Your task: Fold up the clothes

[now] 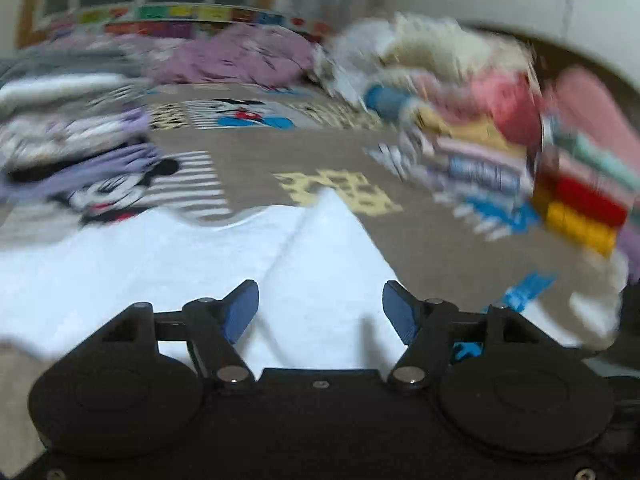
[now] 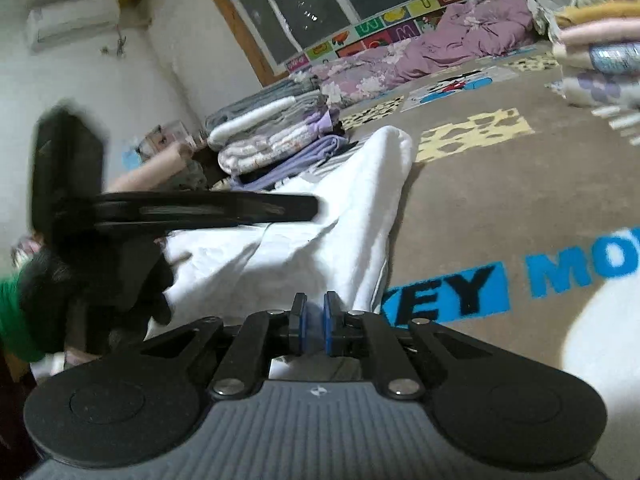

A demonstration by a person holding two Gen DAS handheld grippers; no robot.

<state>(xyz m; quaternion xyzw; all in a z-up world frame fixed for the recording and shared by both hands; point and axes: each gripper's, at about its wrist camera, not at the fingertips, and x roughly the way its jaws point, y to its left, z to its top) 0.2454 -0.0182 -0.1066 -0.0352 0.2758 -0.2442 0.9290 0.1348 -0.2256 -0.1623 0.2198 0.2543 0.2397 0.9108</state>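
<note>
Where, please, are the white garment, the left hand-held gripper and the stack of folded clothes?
white garment (image 1: pixel 168 264): left wrist view, flat middle of the cloth.
left hand-held gripper (image 1: pixel 320 312): left wrist view, midway between its open fingertips.
stack of folded clothes (image 2: pixel 276 136): right wrist view, pile's front face.

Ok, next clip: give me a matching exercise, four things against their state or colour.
Things:
1. left gripper
2. right gripper
3. garment
4. carpet lettering

States or colours:
A. blue
B. white
C. open above the cloth
D. shut on cloth

Pairs: 1-C, 2-D, 3-B, 4-A
</note>
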